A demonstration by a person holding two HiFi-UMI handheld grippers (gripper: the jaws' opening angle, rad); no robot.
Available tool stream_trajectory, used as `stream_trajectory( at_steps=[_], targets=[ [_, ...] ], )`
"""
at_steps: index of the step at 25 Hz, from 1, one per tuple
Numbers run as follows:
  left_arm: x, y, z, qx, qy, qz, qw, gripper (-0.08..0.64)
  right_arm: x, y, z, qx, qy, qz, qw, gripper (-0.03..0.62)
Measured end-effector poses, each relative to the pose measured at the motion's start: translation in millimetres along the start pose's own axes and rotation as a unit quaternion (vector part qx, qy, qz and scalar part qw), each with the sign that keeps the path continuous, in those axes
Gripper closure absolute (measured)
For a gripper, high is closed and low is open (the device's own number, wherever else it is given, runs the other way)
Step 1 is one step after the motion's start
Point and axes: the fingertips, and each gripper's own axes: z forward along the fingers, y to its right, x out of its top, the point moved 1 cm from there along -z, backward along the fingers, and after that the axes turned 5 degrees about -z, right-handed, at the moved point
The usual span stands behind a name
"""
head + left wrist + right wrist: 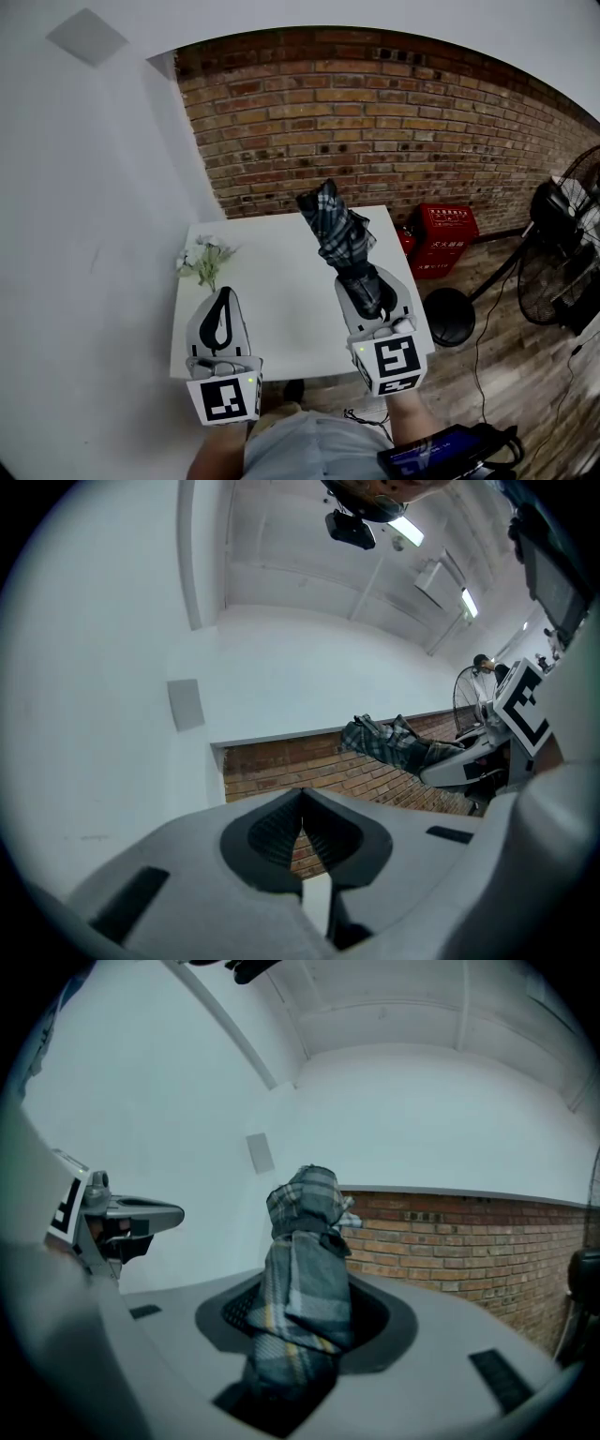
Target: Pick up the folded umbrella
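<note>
The folded umbrella (341,234), dark plaid with a strap round it, is lifted off the white table (272,300) and sticks out forward. My right gripper (373,292) is shut on its lower part, and in the right gripper view the umbrella (302,1269) fills the gap between the jaws. My left gripper (222,317) hangs over the table's left front, shut with nothing in it; its tips (302,810) meet in the left gripper view. From there the umbrella (389,743) shows to the right, held level.
A small bunch of white flowers (203,257) lies at the table's left edge. A brick wall (394,122) stands behind. On the wooden floor to the right are red boxes (444,238), a round black base (449,316) and a standing fan (561,246).
</note>
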Motion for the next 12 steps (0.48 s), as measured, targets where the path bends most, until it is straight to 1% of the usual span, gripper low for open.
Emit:
stream_trajectory(
  at_steps=[12],
  targets=[
    [-0.1,-0.3,-2.9,0.009,-0.003,-0.001,1.0000,0.552,2.8,0.0,0.0,0.004,0.009,0.001,1.000,0.400]
  ],
)
